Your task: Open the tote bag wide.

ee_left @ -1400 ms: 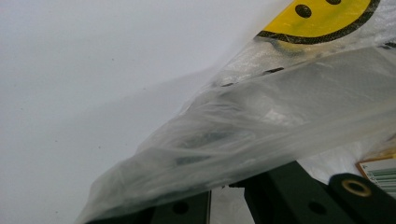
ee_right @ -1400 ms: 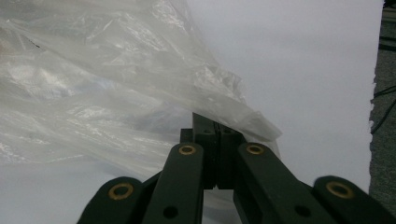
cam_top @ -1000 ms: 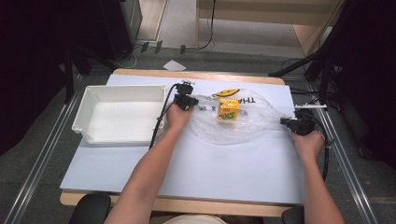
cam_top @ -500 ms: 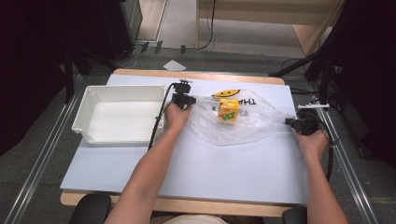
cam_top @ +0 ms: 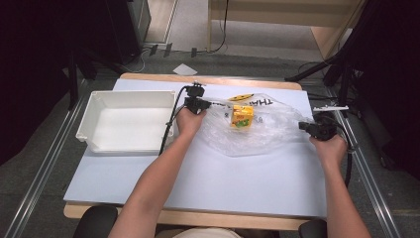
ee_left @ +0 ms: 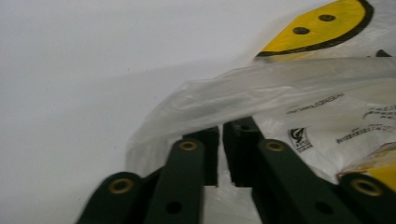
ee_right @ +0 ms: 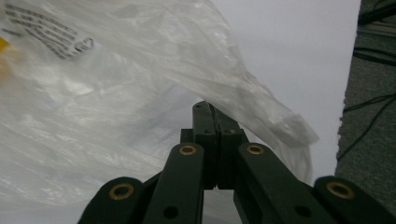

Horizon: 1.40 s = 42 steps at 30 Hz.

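At four o'clock on the table (cam_top: 208, 183), the right gripper (cam_top: 306, 126) is seen with jaws pressed fully together on the plastic bag's (cam_top: 267, 134) edge. At eleven o'clock, the left gripper (cam_top: 204, 104) is nearly closed, a thin fold of the bag pinched between. A yellow carton (cam_top: 242, 117) is held inside the bag, spread between both grippers. At nine o'clock, well apart, a white tray (cam_top: 94, 106) is set.

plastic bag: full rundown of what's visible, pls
The plastic bag is thin, clear, crinkled film printed with a yellow smiley, black lettering and small print. It lies spread flat on the white table, right of the white bin. A yellow carton sits inside. The left claw pinches its left edge; the right claw is shut on its right edge, film draping over it.
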Available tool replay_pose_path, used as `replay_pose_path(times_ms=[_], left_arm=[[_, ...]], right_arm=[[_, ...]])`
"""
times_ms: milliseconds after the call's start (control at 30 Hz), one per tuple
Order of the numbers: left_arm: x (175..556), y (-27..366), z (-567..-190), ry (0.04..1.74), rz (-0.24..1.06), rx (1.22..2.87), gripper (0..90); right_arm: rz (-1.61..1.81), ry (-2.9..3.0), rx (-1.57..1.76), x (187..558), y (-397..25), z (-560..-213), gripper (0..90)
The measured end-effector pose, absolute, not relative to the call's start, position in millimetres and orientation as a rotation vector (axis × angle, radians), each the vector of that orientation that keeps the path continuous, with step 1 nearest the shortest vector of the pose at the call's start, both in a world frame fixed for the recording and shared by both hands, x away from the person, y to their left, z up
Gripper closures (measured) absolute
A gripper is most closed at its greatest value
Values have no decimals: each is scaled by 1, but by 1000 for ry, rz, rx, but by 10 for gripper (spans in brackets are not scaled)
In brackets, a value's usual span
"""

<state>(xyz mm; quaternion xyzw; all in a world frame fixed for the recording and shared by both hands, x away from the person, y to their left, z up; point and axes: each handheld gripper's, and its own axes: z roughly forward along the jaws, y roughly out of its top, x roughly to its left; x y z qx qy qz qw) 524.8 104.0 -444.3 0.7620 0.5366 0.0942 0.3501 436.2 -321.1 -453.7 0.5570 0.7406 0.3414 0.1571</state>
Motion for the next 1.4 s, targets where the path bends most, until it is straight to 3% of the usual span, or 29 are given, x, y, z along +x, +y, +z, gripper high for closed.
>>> replay_pose_path(times_ms=[233,333,867,1200,1267,1400], left_arm=[[519,104,-426,1320,209,1983,617],[515,104,-418,1282,197,1990,543],[488,105,-377,1104,236,1989,524],[475,100,-360,1026,159,2037,467],[470,97,-357,1002,177,2059,496],[464,89,-358,970,196,2091,641]], right_arm=[[1045,2168,1516,432,-310,-436,896],[1046,2189,1489,430,-305,-431,854],[1157,2243,1350,422,-276,-394,782],[1150,2291,1304,427,-259,-386,772],[1154,2300,1299,428,-256,-385,783],[1172,2309,1284,431,-250,-382,838]])
